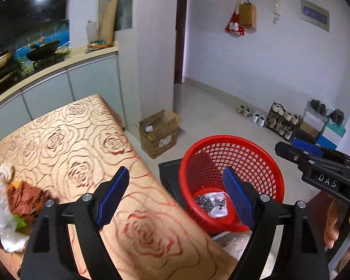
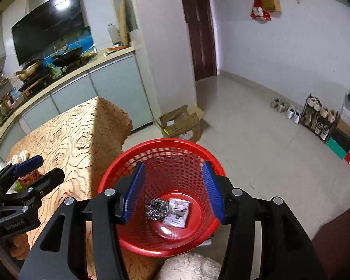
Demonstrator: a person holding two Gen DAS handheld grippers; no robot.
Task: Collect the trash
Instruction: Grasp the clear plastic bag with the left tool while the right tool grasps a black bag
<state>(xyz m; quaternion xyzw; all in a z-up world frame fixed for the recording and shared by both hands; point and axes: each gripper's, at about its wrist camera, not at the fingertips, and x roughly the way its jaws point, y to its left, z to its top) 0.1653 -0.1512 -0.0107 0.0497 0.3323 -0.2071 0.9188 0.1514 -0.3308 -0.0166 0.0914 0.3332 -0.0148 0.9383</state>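
Observation:
A red mesh basket [image 1: 263,158] [image 2: 165,149] stands beside the table's right edge. On its bottom lie a steel scourer [image 2: 157,209] [image 1: 202,201] and a white packet [image 2: 177,212] [image 1: 218,206]. My right gripper [image 2: 173,186] is open and empty directly above the basket. My left gripper [image 1: 177,191] is open and empty over the table's right edge. A pile of trash lies at the table's left: a brown wrapper [image 1: 25,198], clear plastic [image 1: 0,210] and a crumpled tissue [image 1: 3,172].
The table [image 1: 81,140] has a gold rose-pattern cloth. A cardboard box [image 1: 157,133] stands on the floor behind the basket. A shoe rack [image 1: 283,121] and boxes line the far wall. A kitchen counter [image 1: 46,70] runs behind the table.

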